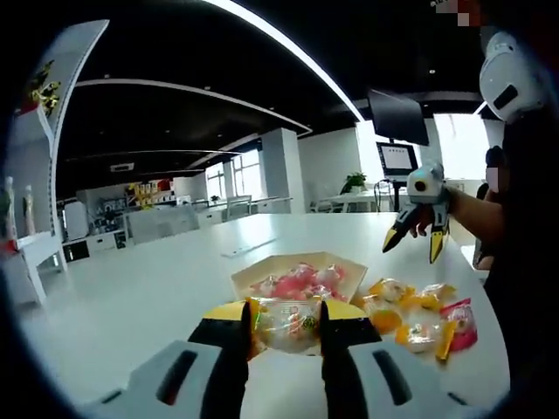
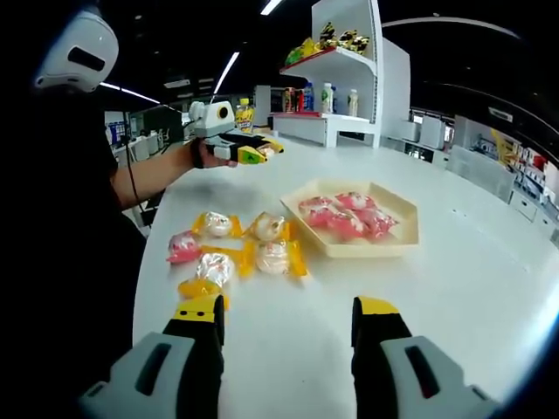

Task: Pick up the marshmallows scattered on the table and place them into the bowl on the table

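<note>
A white counter [image 2: 489,262] carries a shallow tan hexagonal bowl [image 2: 397,240] holding several pink-wrapped marshmallows [image 2: 345,214]. In the left gripper view, the left gripper [image 1: 284,336] has its black, yellow-tipped jaws narrowed onto a clear-and-yellow wrapped marshmallow [image 1: 286,325], held on the near side of the bowl [image 1: 249,278]. To the right of the bowl in this view lie loose yellow-wrapped marshmallows [image 1: 410,314] and one pink-wrapped one [image 1: 460,321]. In the right gripper view, the right gripper [image 2: 286,319] hovers above the counter with its jaws wide apart and nothing between them; the scattered marshmallows [image 2: 240,249] lie just beyond, left of the bowl.
</note>
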A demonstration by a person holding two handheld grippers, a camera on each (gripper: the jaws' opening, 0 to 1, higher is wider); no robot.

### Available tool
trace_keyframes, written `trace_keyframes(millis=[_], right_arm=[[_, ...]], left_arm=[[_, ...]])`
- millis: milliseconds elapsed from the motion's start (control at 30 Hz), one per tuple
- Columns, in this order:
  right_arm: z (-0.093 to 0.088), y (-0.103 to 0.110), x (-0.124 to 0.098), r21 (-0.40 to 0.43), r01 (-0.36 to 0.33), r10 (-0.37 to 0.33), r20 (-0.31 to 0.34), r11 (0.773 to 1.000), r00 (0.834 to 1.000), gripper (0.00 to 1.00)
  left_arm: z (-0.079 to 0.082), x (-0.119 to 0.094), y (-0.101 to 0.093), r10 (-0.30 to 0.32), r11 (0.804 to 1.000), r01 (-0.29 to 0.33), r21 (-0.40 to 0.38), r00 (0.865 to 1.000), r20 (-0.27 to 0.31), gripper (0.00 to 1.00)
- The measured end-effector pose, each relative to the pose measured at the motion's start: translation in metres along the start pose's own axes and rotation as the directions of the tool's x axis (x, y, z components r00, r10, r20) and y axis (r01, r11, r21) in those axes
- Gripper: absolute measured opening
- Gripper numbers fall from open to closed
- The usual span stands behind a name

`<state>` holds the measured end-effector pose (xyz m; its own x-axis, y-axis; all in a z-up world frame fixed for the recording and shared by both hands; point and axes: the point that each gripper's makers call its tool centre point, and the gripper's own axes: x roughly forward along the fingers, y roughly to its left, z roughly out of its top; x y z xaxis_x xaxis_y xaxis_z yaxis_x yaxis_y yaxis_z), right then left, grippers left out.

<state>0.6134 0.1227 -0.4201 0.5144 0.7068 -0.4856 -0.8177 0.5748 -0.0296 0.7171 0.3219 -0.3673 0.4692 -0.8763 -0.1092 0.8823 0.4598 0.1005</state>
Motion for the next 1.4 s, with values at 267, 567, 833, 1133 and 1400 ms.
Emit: trace_keyframes(millis=[267, 567, 833, 1133, 1400], right_arm=[[0.002, 0.000, -0.001, 0.002, 0.000, 0.000, 0.005, 1.000, 1.000, 0.57], [0.002, 0.001, 0.000, 0.001, -0.005, 0.005, 0.004, 1.000, 1.000, 0.57], [0.001, 0.002, -0.001, 0.002, -0.006, 0.006, 0.002, 1.000, 1.000, 0.57], [-0.001, 0.003, 0.001, 0.005, -0.015, 0.015, 0.000, 1.000, 1.000, 0.57], [-0.001, 0.003, 0.002, 0.007, -0.015, 0.015, 0.000, 1.000, 1.000, 0.57]], left_arm=[[0.003, 0.006, -0.002, -0.007, 1.000, 0.007, 0.000, 1.000, 0.003, 0.31], [0.006, 0.017, -0.005, -0.016, 1.000, 0.016, 0.000, 1.000, 0.006, 0.31], [0.010, 0.032, -0.010, -0.029, 1.000, 0.029, 0.006, 0.999, 0.016, 0.31], [0.013, 0.045, -0.014, -0.041, 0.999, 0.041, 0.008, 0.999, 0.023, 0.31], [0.013, 0.056, -0.014, -0.046, 0.999, 0.046, 0.007, 0.999, 0.011, 0.31]])
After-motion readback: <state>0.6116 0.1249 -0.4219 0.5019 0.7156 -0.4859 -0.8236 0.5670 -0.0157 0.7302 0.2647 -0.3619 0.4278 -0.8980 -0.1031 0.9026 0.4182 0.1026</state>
